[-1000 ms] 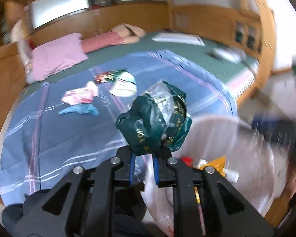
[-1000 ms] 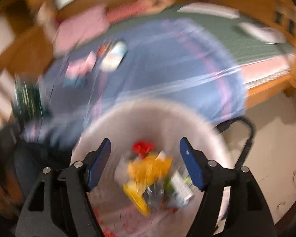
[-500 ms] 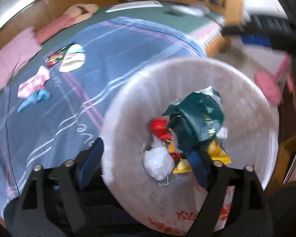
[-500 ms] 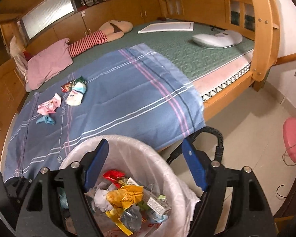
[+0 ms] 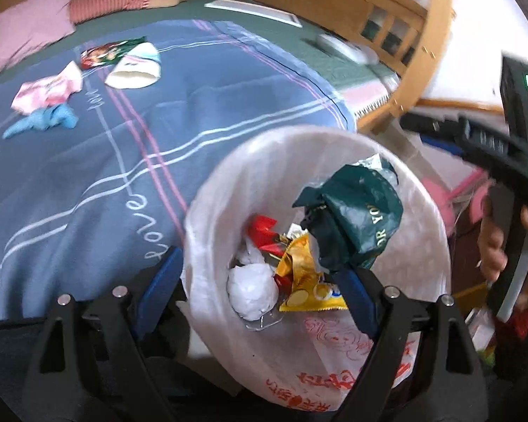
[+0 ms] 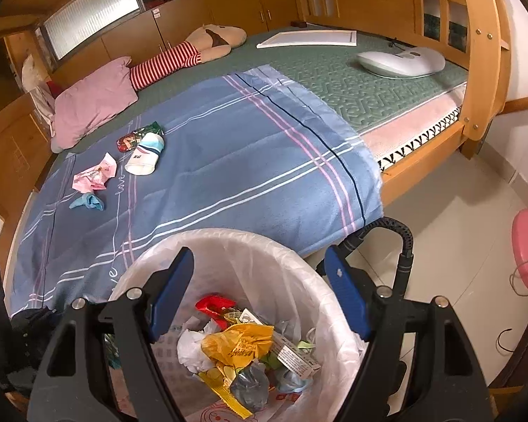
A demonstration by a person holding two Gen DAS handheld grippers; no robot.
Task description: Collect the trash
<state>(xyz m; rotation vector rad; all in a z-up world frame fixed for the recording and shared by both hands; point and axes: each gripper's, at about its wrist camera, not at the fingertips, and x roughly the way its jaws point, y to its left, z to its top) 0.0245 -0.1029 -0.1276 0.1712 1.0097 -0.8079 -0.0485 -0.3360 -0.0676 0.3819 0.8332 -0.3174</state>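
Left wrist view: left gripper [image 5: 260, 281], fingers spread over the white-lined bin [image 5: 429, 211], may snag the crumpled dark-green wrapper [image 5: 352, 218] against its right finger.

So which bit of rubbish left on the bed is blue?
The crumpled blue scrap, nearest the blanket's left edge; the wrapper beside it is pink.

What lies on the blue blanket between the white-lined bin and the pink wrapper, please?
In the right wrist view, the stretch of blanket between the bin and the pink wrapper holds only a crumpled blue scrap, near the wrapper; otherwise it is bare.
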